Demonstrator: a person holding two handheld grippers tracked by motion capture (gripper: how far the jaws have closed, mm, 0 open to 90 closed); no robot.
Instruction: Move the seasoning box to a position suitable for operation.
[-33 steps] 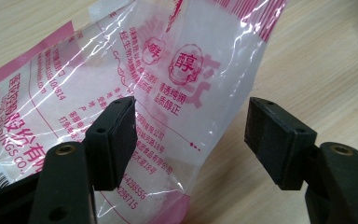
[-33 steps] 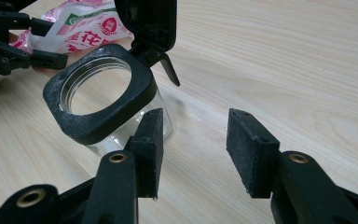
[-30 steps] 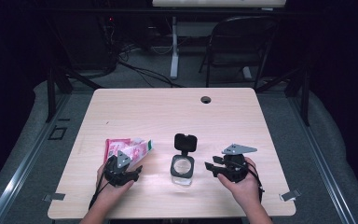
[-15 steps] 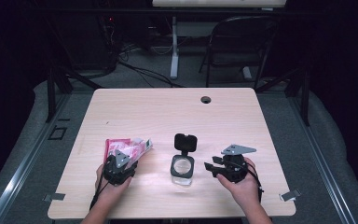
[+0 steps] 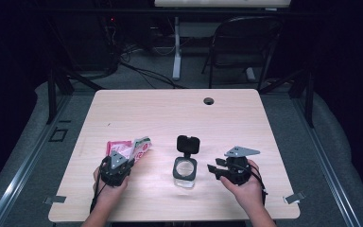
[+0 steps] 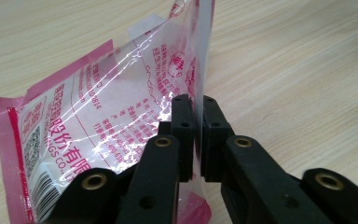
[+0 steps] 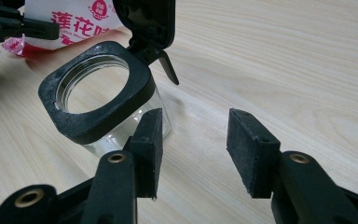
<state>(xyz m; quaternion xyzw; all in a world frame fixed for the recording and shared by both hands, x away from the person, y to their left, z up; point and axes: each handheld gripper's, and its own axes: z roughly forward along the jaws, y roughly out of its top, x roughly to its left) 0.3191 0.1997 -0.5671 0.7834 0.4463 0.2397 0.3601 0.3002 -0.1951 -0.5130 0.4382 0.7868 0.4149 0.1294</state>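
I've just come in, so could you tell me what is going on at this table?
A person works with two hand-held grippers. The left gripper has just been closing and now pinches the pink-and-clear packet by its edge. The right gripper waits open beside the glass jar, whose black lid is flipped up.

In the high view, two forearms enter from the bottom edge. The left hand (image 5: 105, 182), at lower left, holds the left gripper (image 5: 118, 163) pointing toward the top of the frame; its jaws have just closed, pinching a thin plastic packet (image 6: 121, 121) edge between the pads. The right hand (image 5: 244, 183), at lower right, holds the right gripper (image 5: 213, 169) pointing left, jaws apart with nothing between them.
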